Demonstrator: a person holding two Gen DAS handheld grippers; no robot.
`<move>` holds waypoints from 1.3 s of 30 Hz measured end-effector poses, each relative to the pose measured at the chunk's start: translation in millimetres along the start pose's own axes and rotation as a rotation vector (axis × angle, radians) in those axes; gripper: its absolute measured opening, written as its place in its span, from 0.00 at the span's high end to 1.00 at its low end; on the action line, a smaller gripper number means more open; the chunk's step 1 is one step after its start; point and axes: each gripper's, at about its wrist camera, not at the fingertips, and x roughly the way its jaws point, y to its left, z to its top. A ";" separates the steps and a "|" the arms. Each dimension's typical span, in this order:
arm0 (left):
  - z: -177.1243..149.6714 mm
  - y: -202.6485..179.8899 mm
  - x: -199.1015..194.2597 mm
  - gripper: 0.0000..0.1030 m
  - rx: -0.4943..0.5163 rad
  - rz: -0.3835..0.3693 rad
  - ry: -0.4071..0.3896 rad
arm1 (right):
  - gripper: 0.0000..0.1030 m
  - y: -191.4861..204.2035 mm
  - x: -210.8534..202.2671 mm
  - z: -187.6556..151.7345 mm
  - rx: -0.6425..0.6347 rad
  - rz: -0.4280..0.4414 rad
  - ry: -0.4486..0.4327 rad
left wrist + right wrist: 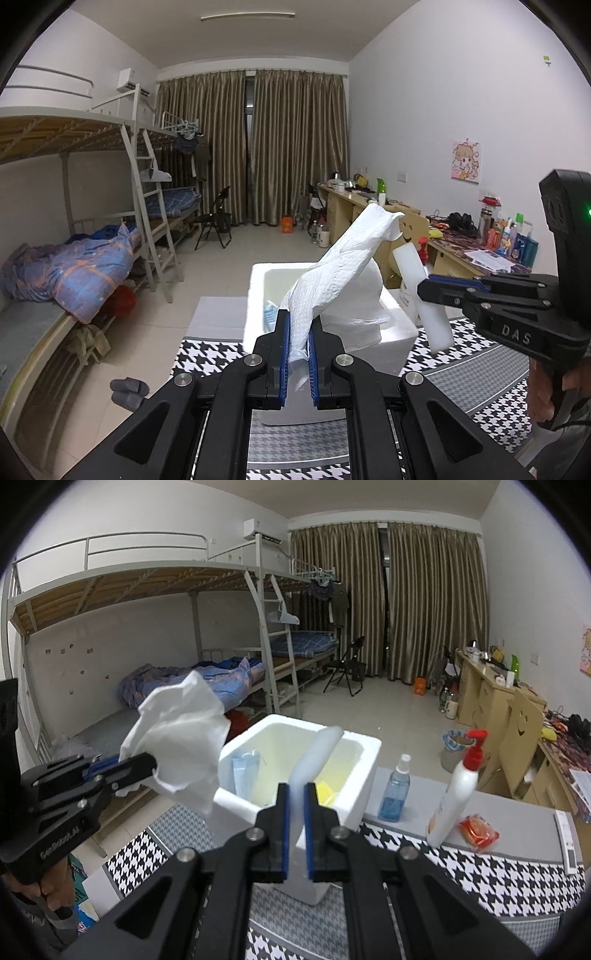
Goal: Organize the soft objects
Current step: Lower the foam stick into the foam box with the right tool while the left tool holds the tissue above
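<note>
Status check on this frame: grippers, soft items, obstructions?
Left hand-held gripper shut on white tissue. Right hand-held gripper shut on white foam strip. Both above foam box. Nothing blocking.

A crumpled white tissue is pinched at its lower end and rises tilted up and to the right above the open white foam box, which stands on the houndstooth-covered table. A flat white sponge block is held at its middle, slanting, just right of the box. Inside the box lie a light blue packet and something yellow.
</note>
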 end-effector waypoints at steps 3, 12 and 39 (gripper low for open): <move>0.3 5.9 0.0 0.91 -0.010 0.012 0.001 | 0.91 1.3 6.6 4.8 0.000 0.011 -0.002; -0.8 17.9 -3.5 0.91 -0.032 0.063 -0.003 | 0.91 7.6 28.6 14.9 -0.009 0.037 0.008; -6.2 38.0 -11.9 0.91 -0.069 0.125 0.011 | 0.85 13.5 89.3 31.9 0.016 0.031 0.112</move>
